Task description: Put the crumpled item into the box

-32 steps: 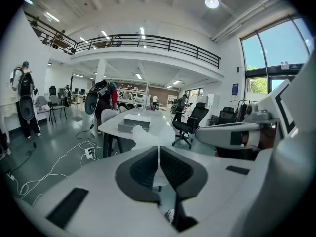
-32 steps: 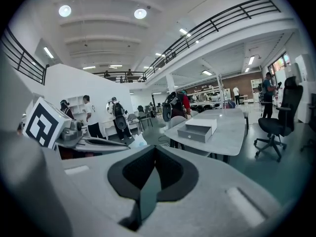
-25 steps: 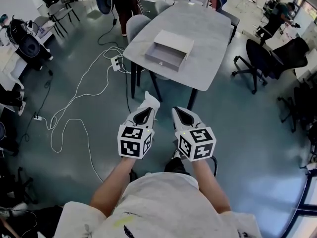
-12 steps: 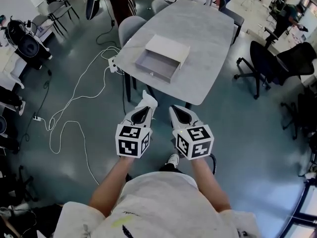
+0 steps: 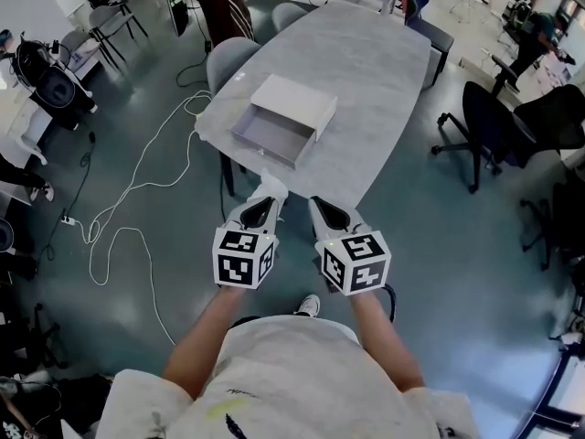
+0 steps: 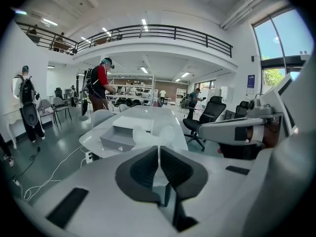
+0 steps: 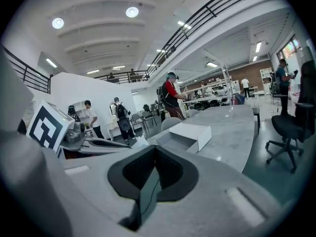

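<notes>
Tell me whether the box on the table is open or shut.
Open. The box shows its bare grey inside from above, uncovered, with its white cover lying back behind it on the table.

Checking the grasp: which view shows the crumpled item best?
Left gripper view: the crumpled item is pinched in the shut left gripper and fans out past it. Head view shows only a white tuft at that gripper's tip; right gripper view, a small white sliver.
</notes>
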### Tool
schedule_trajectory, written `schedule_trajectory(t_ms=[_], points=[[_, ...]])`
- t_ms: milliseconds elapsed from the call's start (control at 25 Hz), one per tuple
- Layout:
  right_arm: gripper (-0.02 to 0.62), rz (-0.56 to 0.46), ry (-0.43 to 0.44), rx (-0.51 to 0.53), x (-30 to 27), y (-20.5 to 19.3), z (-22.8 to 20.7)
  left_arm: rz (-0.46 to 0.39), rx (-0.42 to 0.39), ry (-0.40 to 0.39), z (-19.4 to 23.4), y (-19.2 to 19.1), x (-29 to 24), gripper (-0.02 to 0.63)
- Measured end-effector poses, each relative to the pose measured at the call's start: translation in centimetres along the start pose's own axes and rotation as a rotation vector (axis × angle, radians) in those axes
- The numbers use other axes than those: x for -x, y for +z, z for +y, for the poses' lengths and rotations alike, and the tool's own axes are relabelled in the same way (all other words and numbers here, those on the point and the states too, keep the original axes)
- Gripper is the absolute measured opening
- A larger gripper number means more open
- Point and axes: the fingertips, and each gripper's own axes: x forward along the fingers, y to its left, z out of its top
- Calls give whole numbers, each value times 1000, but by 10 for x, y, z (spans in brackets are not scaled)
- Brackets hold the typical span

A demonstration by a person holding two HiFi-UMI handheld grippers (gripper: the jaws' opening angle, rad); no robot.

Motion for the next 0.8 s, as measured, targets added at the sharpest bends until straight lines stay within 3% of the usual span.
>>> schedule_trajectory(t_ms=[440,800], points=[[5,-8,56,17,-4,15,-24,-4,11,62,-2,16,-23,20],[5,5,48,40,-34,24,-43,-15,28,53,15,27,-56,20]])
